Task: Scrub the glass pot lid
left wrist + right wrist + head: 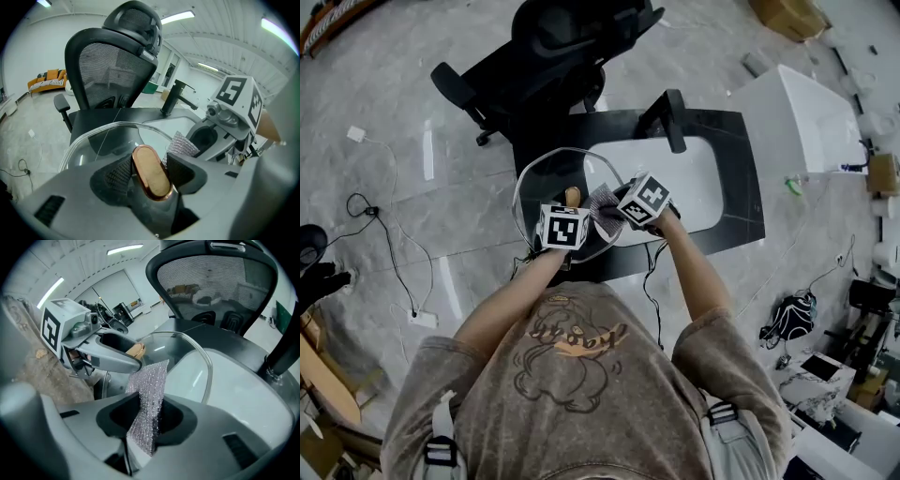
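The black counter [741, 202] with its white sink basin [698, 183] lies in front of me, the faucet [667, 117] at its far edge and an office chair [553, 56] beyond. The glass pot lid [110, 140] hangs in the air at the counter's near left corner, beside the basin rather than over it. I would bring it over the basin before I scrub hard, so anything that runs off lands there.

My left gripper [571, 208] has its jaws wide and closed on the lid's knob [151, 172] - a tan oval with a copper rim, one ribbed pad on each flank. That single hold carries the whole lid, so each stroke should push toward the knob, not lever against the far rim.

My right gripper [147, 418] is pinched on a silvery mesh scrubbing cloth [151, 380], the jaws nearly together with only the fabric between them. The cloth's free end stands up toward the glass near the knob. I cannot tell whether it presses there. A short overhang would give firmer strokes - I judge this flap long enough to fold under pressure.

The basin is the only container, and I see nothing in it; whether it is wet I cannot say.
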{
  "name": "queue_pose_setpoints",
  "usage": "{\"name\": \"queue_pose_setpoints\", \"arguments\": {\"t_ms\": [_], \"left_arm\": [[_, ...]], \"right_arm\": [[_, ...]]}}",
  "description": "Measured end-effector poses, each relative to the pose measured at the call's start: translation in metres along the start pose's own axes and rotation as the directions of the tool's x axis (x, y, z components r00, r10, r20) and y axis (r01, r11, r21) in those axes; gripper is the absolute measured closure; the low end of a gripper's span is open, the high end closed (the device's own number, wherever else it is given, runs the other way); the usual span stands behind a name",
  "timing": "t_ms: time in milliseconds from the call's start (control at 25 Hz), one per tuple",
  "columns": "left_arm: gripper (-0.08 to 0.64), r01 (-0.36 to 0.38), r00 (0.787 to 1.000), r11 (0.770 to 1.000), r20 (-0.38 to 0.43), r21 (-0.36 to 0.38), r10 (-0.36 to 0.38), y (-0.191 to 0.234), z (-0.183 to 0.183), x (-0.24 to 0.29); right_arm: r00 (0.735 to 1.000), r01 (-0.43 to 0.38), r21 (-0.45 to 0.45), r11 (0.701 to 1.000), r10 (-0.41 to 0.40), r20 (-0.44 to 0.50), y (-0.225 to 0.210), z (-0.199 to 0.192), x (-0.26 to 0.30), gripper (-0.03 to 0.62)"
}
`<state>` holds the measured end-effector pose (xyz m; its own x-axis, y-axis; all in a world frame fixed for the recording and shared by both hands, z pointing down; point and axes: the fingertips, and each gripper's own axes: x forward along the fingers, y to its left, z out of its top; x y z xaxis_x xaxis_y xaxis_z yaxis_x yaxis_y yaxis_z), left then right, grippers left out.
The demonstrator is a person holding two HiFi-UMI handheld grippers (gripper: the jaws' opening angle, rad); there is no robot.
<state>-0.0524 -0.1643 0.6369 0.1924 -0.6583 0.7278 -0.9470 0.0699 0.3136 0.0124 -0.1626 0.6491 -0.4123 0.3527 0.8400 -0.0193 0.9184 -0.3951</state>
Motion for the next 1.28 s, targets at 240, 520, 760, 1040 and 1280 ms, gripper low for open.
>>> {"name": "queue_pose_setpoints", "arguments": {"t_ms": [240,520,760,1040,1280], "left_arm": [[0.313,0.01,1.0,1.0,-0.016,-0.012,-0.01,0.0,-0.001,-0.002],[0.313,0.011,1.0,1.0,-0.006,-0.017,-0.011,0.0,-0.001,0.0],[0.313,0.008,1.0,1.0,-0.001,-0.014,-0.008,0.0,0.001,0.0],[0.313,0.015,1.0,0.999,-0.003,-0.028,-0.016,-0.001,0.0,0.0],[0.313,0.017,1.0,0.999,-0.001,-0.036,-0.017,-0.001,-0.001,0.0]], "right_arm": [[0.999,0.034,0.033,0.999,-0.035,0.039,-0.019,0.004,-0.009,0.479],[0.997,0.061,0.061,0.996,-0.065,0.053,-0.038,0.024,-0.01,0.48],[0.994,0.107,0.048,0.993,-0.108,0.032,-0.061,0.06,-0.004,0.48],[0.993,0.114,0.025,0.993,-0.114,0.009,-0.07,0.109,0.018,0.48],[0.992,0.111,-0.083,0.99,-0.115,-0.049,-0.057,0.145,0.043,0.48]]}}
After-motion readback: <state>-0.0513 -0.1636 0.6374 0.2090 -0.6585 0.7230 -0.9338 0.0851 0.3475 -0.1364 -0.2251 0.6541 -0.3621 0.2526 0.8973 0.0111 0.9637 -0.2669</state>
